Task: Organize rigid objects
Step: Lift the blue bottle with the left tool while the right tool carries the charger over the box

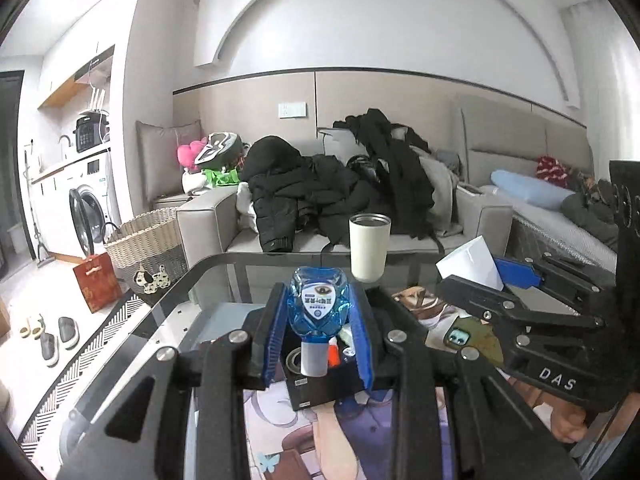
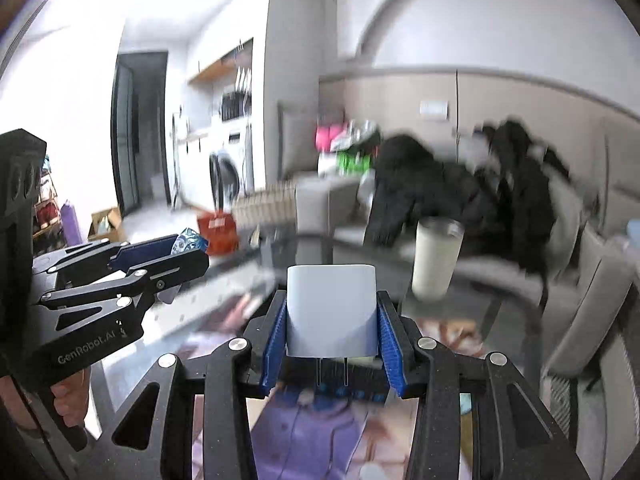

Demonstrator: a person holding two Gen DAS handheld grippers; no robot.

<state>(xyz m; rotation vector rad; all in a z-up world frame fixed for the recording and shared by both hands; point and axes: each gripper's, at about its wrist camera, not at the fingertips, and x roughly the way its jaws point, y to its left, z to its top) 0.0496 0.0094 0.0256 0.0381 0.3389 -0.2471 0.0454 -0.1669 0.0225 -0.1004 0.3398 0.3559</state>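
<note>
Left wrist view shows the left gripper (image 1: 318, 316) with its fingers (image 1: 276, 332) clamped on a small blue bottle (image 1: 318, 304), cap end down, lifted clear of the glass surface (image 1: 208, 280). Below the fingers sits a black box (image 1: 320, 384) with small items inside — likely the collecting spot. The right gripper (image 2: 332, 316) pinches a white charger (image 2: 332, 308), prongs pointing back toward the camera. Both pieces are picked up but not yet put away, I'd say; a white tumbler (image 1: 369, 246) beyond the fingers is untouched.
</note>
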